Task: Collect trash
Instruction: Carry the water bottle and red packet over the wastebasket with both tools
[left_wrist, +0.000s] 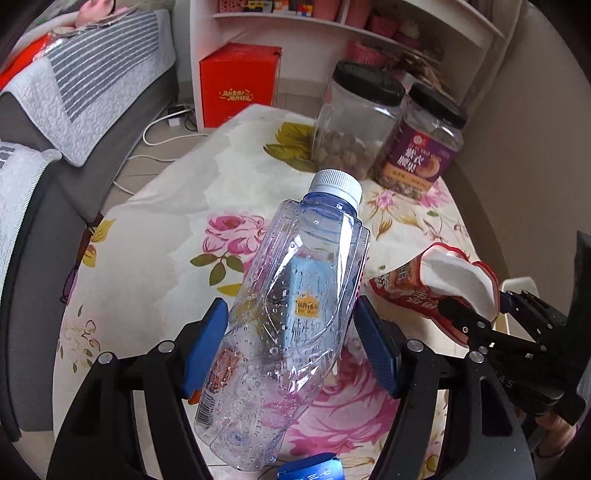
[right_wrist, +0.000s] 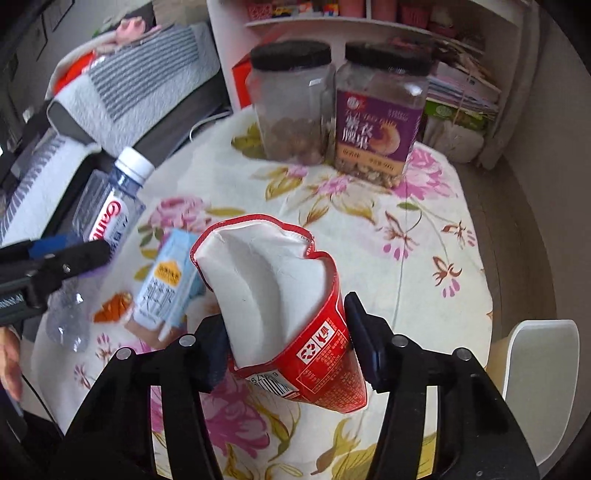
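Note:
A crumpled clear plastic bottle (left_wrist: 295, 295) with a white cap hangs above the floral tablecloth (left_wrist: 166, 258), and my left gripper (left_wrist: 291, 332) is shut on its middle with the blue pads (left_wrist: 207, 343) pressing both sides. A squashed red paper cup (right_wrist: 280, 295) with a white inside sits between the pads of my right gripper (right_wrist: 284, 332), which is shut on it. The right wrist view also shows the bottle (right_wrist: 107, 210) at the left. Below it on the cloth lie a light blue drink carton (right_wrist: 166, 284) and an orange wrapper (right_wrist: 114, 306).
Two black-lidded jars (right_wrist: 291, 103) (right_wrist: 380, 110) stand at the table's far edge. A white chair (right_wrist: 539, 387) is at the right. A grey sofa (left_wrist: 55, 129) with striped covers runs along the left, with a red box (left_wrist: 236, 85) and white shelves behind.

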